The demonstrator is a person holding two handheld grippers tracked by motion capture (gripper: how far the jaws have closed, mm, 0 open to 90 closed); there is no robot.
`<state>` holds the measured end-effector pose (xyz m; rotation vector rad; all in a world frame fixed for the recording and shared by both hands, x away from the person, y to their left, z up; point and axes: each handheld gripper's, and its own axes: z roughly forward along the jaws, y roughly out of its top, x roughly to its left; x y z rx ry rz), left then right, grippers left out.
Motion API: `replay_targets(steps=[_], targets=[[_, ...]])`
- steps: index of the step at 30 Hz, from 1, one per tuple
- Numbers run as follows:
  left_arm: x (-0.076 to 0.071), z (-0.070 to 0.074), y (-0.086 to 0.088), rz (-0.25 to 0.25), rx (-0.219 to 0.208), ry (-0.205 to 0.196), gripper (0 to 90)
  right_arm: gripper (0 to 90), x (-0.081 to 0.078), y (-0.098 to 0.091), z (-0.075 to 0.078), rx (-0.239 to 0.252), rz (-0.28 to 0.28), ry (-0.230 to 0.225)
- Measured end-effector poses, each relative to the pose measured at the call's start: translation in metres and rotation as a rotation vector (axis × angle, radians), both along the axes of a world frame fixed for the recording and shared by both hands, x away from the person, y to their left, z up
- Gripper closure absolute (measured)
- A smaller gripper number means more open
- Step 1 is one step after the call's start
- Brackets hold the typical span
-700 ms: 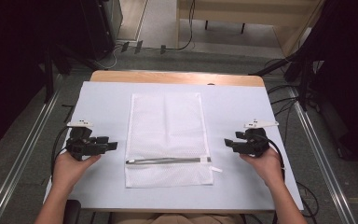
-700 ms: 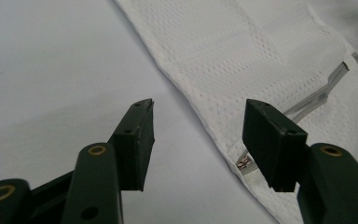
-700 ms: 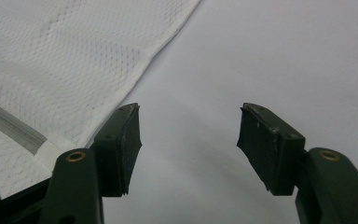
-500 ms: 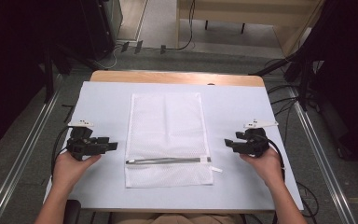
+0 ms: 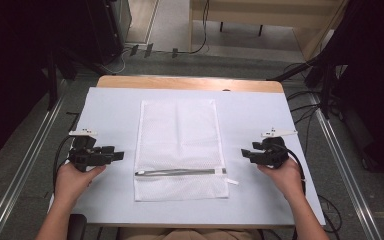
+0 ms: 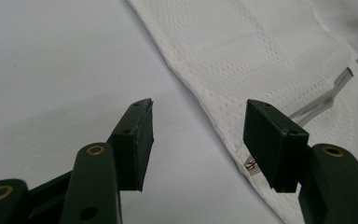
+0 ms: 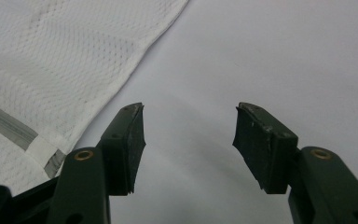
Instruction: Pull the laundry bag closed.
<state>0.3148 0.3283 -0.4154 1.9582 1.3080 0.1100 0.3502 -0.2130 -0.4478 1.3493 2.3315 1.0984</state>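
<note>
A white mesh laundry bag (image 5: 178, 145) lies flat in the middle of the table, its grey zipper (image 5: 179, 172) running across near the front end. My left gripper (image 5: 116, 156) rests on the table to the bag's left, jaws open and empty, pointing at the bag's edge (image 6: 223, 116). My right gripper (image 5: 245, 153) rests to the bag's right, jaws open with nothing between them. In the right gripper view the bag's corner (image 7: 51, 70) and the zipper end (image 7: 37, 144) lie to the left of the jaws. In the left gripper view the zipper (image 6: 321, 100) runs behind the right jaw.
A pale sheet covers the table (image 5: 260, 120), with a wooden strip (image 5: 190, 83) at the far edge. Metal rails (image 5: 27, 160) run along both sides on the floor, with cables (image 5: 310, 107) and dark equipment beyond.
</note>
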Motion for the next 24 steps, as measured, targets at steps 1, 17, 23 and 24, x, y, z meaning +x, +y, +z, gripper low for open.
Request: replay_targets(steps=[1,17,23,24], targets=[[0.0001,0.0001,-0.0001,0.002,-0.002,0.0,42.4,43.8,0.0,-0.0001,-0.0002,-0.003,0.002,-0.003],[0.0006,-0.001,-0.0011,-0.001,0.013,0.006,40.9,44.6,-0.0005,0.0004,-0.0002,-0.003,0.011,-0.001],[0.0008,-0.0013,-0.0015,-0.006,0.012,0.006,40.3,44.6,-0.0017,0.0038,0.0005,-0.003,0.024,-0.003],[0.0008,-0.0013,-0.0015,-0.006,0.012,0.006,40.1,44.7,-0.0018,0.0045,0.0008,0.001,0.025,-0.002]])
